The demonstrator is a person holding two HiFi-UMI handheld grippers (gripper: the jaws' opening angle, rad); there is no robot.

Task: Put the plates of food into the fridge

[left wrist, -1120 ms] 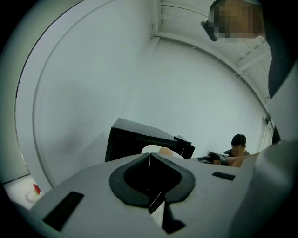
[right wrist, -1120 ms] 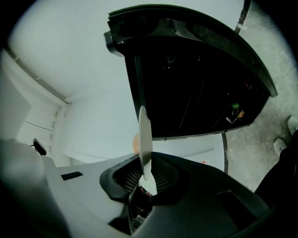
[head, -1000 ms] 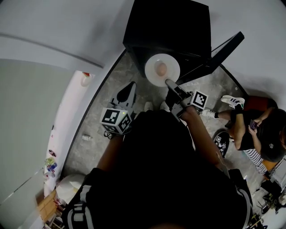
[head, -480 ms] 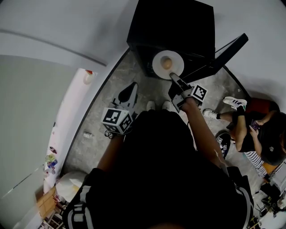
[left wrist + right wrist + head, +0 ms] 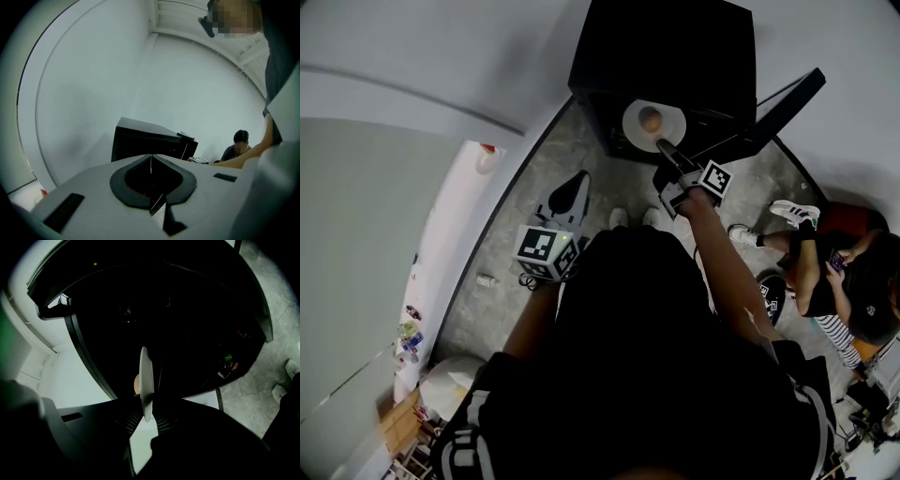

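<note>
Probably stiff, light and breakable, so keep the plate [image 5: 653,126] level lest the food [image 5: 650,119] slide. Pinched at its six o'clock rim, narrowly, by the right tool [image 5: 664,148], at twelve o'clock before the open fridge [image 5: 675,47]. Leave alone the left tool [image 5: 577,183], closed on nothing, at seven o'clock of the plate.

You can read no word, number or brand anywhere here. The only signs are black-and-white square markers. One set stands on the left cube [image 5: 546,251] of your left gripper [image 5: 577,182], well before the black fridge [image 5: 666,56]. Another stands on the right cube [image 5: 716,178] of your right gripper [image 5: 662,146], close to the fridge opening. They carry patterns, not letters.
</note>
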